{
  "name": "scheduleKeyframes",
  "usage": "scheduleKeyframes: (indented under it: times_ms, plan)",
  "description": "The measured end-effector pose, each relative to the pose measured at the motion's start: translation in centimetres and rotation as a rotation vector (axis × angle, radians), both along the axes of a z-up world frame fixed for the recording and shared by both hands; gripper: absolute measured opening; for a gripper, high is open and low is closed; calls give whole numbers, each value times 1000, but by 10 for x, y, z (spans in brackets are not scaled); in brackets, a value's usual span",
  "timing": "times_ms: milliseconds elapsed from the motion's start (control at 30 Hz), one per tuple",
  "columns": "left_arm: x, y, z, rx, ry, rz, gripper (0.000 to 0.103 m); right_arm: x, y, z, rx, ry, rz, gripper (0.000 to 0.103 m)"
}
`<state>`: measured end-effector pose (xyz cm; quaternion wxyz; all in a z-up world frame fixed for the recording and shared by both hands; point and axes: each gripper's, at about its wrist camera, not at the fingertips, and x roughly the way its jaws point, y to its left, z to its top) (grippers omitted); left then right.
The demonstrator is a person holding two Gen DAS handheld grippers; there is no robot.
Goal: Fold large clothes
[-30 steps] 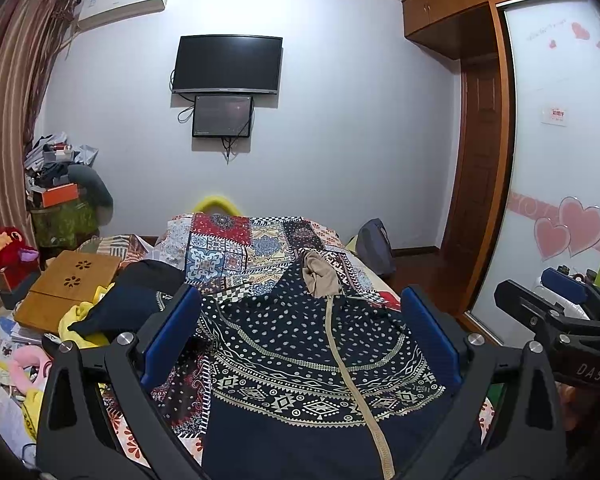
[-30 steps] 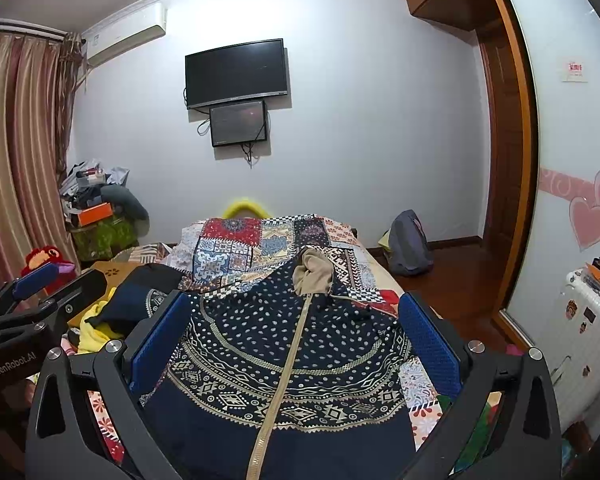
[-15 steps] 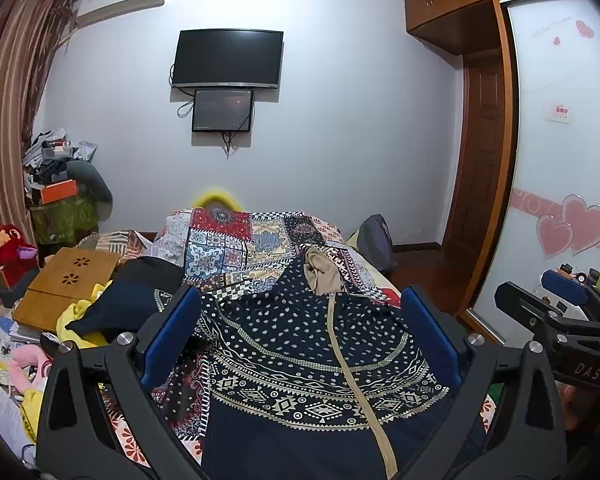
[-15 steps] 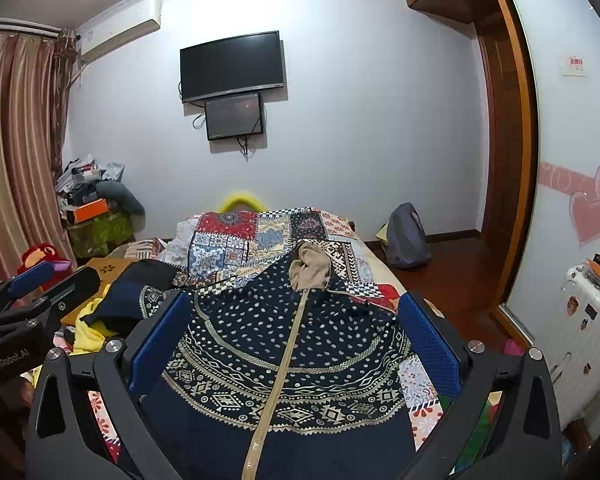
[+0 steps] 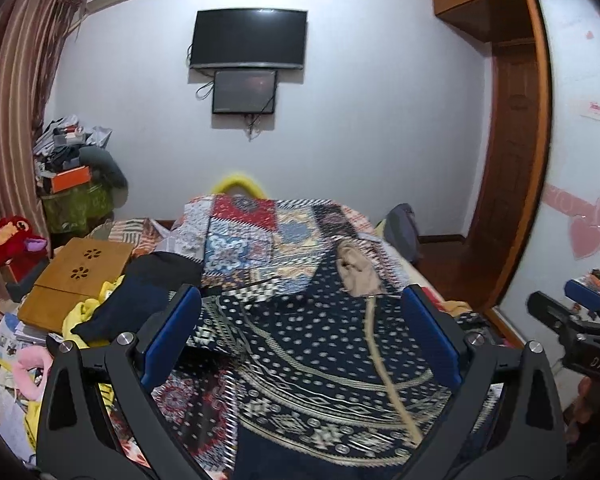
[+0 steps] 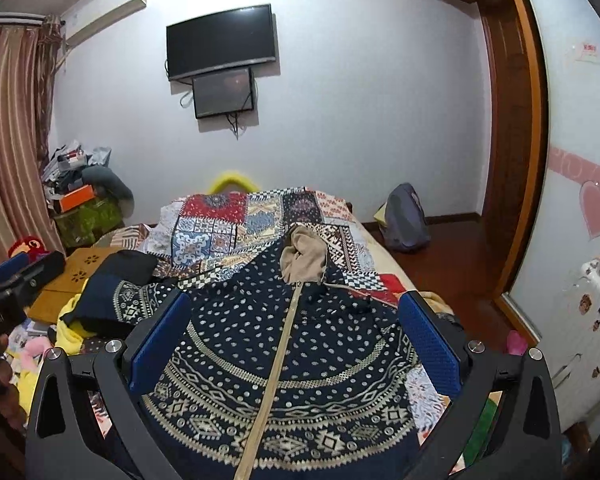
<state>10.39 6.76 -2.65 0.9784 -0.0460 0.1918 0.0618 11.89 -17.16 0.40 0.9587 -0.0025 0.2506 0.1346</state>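
Both the left gripper (image 5: 300,336) and right gripper (image 6: 296,336) hover with fingers spread wide, holding nothing, above the navy patterned garment (image 6: 284,352) lying flat along the bed's (image 6: 384,248) near end; a television (image 6: 222,42) hangs on the far wall.

Clothes pile (image 5: 140,296) and wooden tray (image 5: 76,276) crowding the bed's left edge

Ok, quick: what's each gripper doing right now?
Left gripper: open, holding nothing.
Right gripper: open, holding nothing, above the navy patterned zip-up garment.
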Motion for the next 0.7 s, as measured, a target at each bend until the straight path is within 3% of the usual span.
scheduleKeyframes:
  times_ms: [167, 400, 600, 700]
  plan:
    - [35, 39, -16, 29, 53, 91, 100, 34, 7, -13, -10, 31, -7, 103]
    - [68, 114, -51, -26, 142, 191, 100, 87, 23, -38, -68, 83, 7, 103]
    - [83, 195, -92, -185, 237, 265, 100, 132, 44, -74, -140, 168, 45, 103]
    - [87, 238, -117, -315, 288, 287, 100, 152, 55, -98, -162, 242, 77, 103]
